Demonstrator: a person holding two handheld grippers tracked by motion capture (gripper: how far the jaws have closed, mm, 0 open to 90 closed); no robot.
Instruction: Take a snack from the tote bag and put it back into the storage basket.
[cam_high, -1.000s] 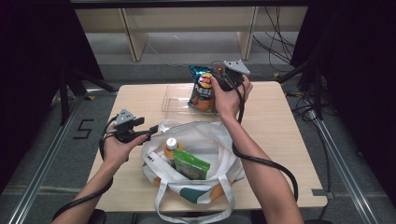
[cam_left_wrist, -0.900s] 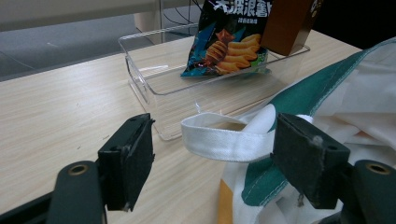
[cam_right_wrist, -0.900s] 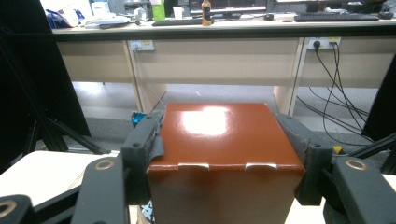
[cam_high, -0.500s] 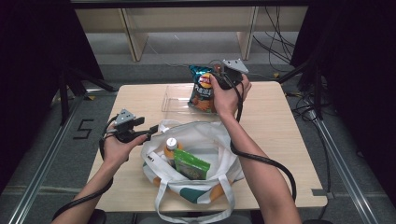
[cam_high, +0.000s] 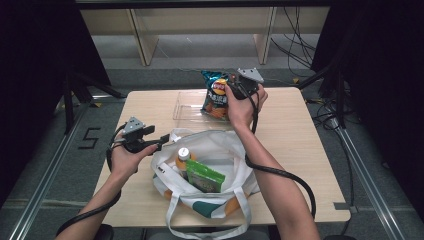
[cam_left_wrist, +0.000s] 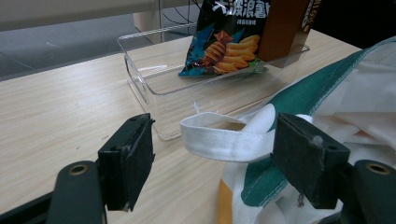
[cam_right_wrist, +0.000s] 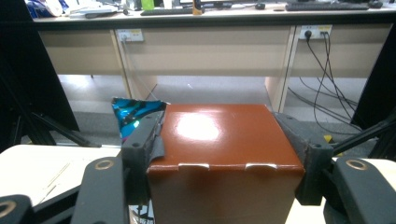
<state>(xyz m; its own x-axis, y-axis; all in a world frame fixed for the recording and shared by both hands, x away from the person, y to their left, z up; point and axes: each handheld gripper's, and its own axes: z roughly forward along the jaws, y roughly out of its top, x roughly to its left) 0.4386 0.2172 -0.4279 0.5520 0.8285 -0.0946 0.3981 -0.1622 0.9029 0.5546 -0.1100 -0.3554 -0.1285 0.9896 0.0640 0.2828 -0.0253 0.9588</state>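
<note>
1. While the right gripper (cam_high: 239, 89) clamps the brown box (cam_right_wrist: 223, 140) between its jaws, the box hangs over the clear tray (cam_high: 187, 107), beside the chip bag (cam_high: 216, 93) standing in it.
2. Judging by this, unpacking is partway: a bottle (cam_high: 183, 156) and green packet (cam_high: 205, 176) remain in the tote bag (cam_high: 220, 200).
3. Jaws wide, the left gripper (cam_left_wrist: 212, 156) straddles a white bag handle (cam_left_wrist: 224, 139), unpinched.

Glossy brown box (cam_right_wrist: 224, 154) upright (chip bag (cam_high: 216, 95) beside) over the clear tray (cam_high: 186, 106).
</note>
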